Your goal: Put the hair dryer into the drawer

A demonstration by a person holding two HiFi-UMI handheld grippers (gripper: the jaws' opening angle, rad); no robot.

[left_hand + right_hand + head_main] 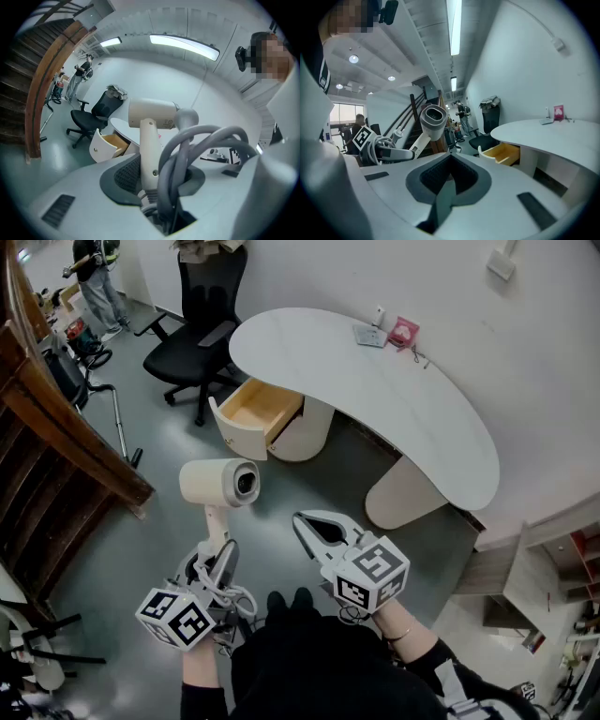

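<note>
Hair dryer (pixel 220 482): upright, handle down, carried over the floor; well apart from the drawer (pixel 255 409).
Left tool (pixel 217 562): jaws part-way open and clamped on the hair dryer's handle; coiled grey cord (pixel 197 150) bunched between them too.
Right tool (pixel 311 527): jaws together, nothing in them; just beside the hair dryer.
Drawer: pulled open under the white bench (pixel 394 399), wooden inside.

The foot of the dryer (pixel 152 112) is buried behind its coiled cord (pixel 187 154) between the left fingers (pixel 126 176). The back of the drawer (pixel 261 407) lies hidden under the counter (pixel 375 390). A pink item (pixel 403 332) and a grey item (pixel 369 335) there are too small to tell.
</note>
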